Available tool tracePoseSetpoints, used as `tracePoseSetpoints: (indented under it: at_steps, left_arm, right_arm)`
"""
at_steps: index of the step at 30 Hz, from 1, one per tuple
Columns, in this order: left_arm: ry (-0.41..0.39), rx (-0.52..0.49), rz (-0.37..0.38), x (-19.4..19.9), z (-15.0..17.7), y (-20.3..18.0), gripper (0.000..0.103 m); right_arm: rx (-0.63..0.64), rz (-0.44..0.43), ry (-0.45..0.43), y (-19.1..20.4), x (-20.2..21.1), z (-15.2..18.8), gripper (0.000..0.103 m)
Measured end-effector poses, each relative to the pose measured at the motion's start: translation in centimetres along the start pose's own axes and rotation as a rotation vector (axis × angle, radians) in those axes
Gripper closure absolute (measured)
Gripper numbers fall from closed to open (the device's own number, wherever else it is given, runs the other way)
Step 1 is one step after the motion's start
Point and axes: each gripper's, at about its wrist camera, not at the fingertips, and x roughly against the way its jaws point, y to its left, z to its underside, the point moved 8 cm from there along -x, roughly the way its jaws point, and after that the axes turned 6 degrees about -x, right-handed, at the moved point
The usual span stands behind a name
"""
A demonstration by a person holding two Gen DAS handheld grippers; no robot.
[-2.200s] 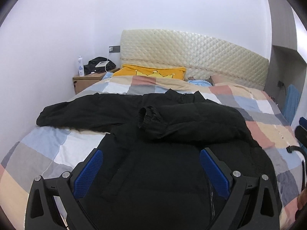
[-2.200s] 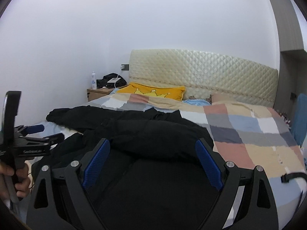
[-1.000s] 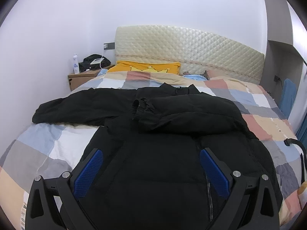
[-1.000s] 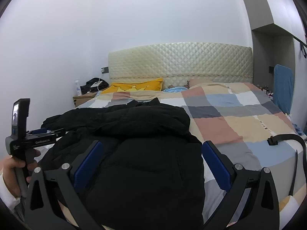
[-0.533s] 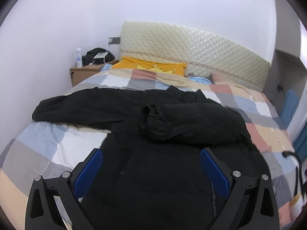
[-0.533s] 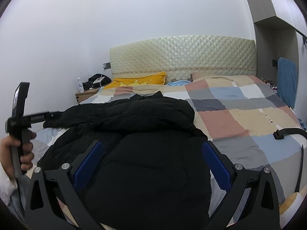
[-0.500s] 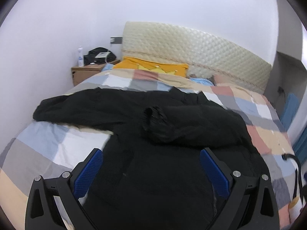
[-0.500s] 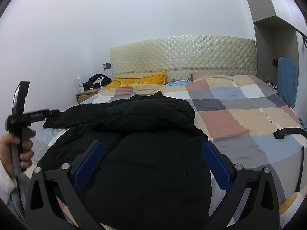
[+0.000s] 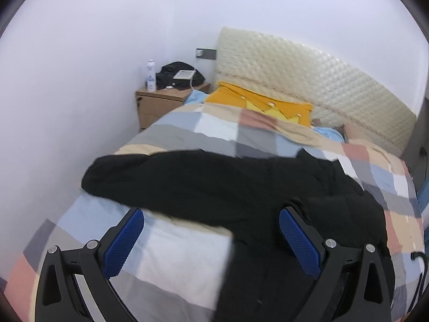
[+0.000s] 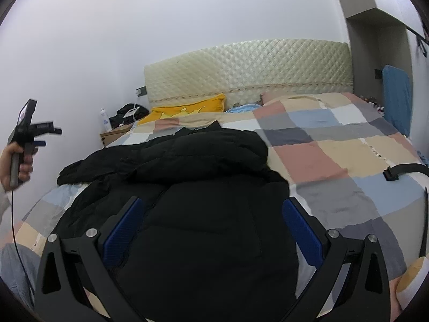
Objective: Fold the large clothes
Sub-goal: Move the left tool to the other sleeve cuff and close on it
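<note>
A black puffer jacket (image 10: 203, 214) lies flat on the checked bedspread (image 10: 335, 161), collar toward the headboard. Its right sleeve is folded across the chest. Its left sleeve (image 9: 166, 177) stretches out toward the wall. My left gripper (image 9: 211, 230) is open and empty, above the bed near the outstretched sleeve; it also shows in the right wrist view (image 10: 40, 134), held up at the far left. My right gripper (image 10: 211, 222) is open and empty over the jacket's lower body.
A yellow pillow (image 9: 257, 104) lies by the padded headboard (image 9: 308, 75). A wooden nightstand (image 9: 161, 102) with a bottle and a dark bag stands by the wall. A black strap (image 10: 402, 171) lies on the bed's right side. A blue towel (image 10: 396, 96) hangs at the right.
My left gripper has swung left and now faces the outstretched sleeve and the wall corner. The right gripper has risen a little over the jacket. The jacket has not moved.
</note>
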Motion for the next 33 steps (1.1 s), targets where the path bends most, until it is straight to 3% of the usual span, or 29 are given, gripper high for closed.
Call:
tracePoseSetpoints:
  at_steps: [4, 6, 13, 18, 23, 33]
  left_arm:
    - [-0.012, 0.008, -0.098, -1.4, -1.6, 5.7, 0.001]
    - [0.008, 0.036, -0.103, -2.2, -1.4, 8.0, 0.001]
    - [0.075, 0.171, -0.026, -6.5, 3.0, 15.7, 0.001]
    - [0.117, 0.23, -0.04, -9.4, 6.8, 20.1, 0.001]
    - [0.165, 0.275, -0.014, -12.9, 9.8, 23.3, 0.001]
    - [0.186, 0.491, 0.128, -20.4, 11.8, 28.1, 0.006]
  right_arm:
    - [0.021, 0.012, 0.008, 0.8, -0.5, 0.3, 0.0]
    - [0.026, 0.011, 0.021, 1.2, -0.8, 0.6, 0.0]
    - [0.048, 0.043, 0.021, 1.9, -1.7, 0.5, 0.0]
    - [-0.011, 0.078, 0.058, 1.6, -2.8, 0.8, 0.0]
    - [0.042, 0.128, 0.061, 2.5, -3.4, 0.8, 0.0]
    - [0.049, 0.183, 0.115, 3.6, -5.3, 1.1, 0.0]
